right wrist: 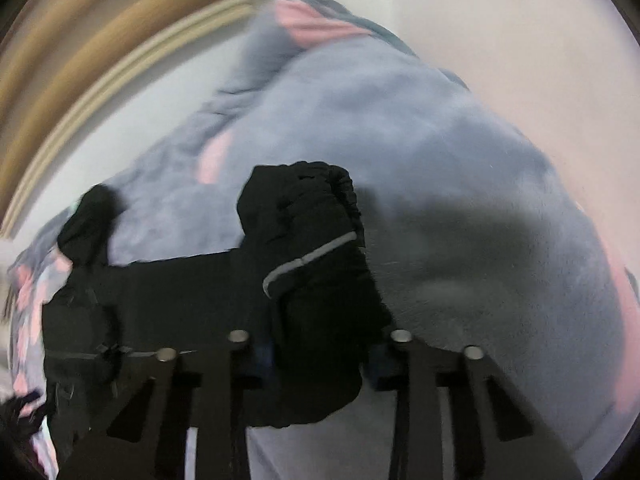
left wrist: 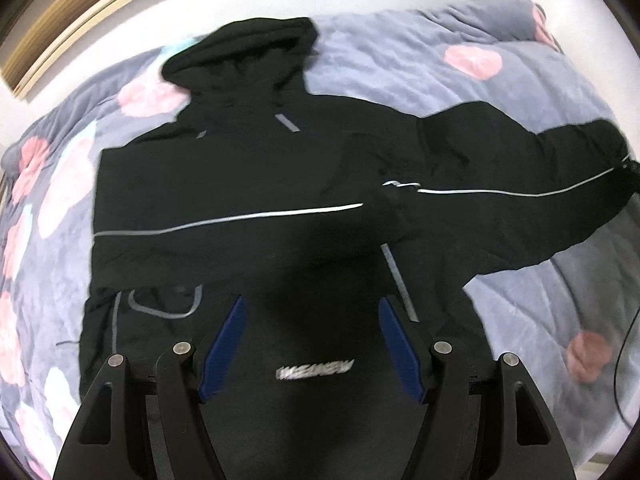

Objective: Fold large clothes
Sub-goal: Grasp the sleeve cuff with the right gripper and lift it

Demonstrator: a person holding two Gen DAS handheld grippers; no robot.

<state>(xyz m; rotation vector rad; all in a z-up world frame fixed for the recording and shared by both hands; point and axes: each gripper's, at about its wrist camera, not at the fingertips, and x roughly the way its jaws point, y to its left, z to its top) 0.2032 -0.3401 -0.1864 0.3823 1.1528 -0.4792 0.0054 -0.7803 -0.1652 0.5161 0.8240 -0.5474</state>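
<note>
A black hooded jacket (left wrist: 224,176) with thin reflective stripes lies spread on the bed, hood at the far side. One sleeve lies folded across its chest. The other sleeve (left wrist: 520,184) stretches out to the right, lifted. My left gripper (left wrist: 310,340) hovers open and empty above the jacket's lower part, its blue pads (left wrist: 224,348) wide apart. My right gripper (right wrist: 320,360) is shut on the cuff end of the right sleeve (right wrist: 316,264), which bunches up between its fingers above the blanket.
A grey-blue fleece blanket (left wrist: 400,64) with pink blotches covers the bed under the jacket; it also shows in the right wrist view (right wrist: 460,160). A white wall and a wooden frame (left wrist: 80,12) lie behind the bed.
</note>
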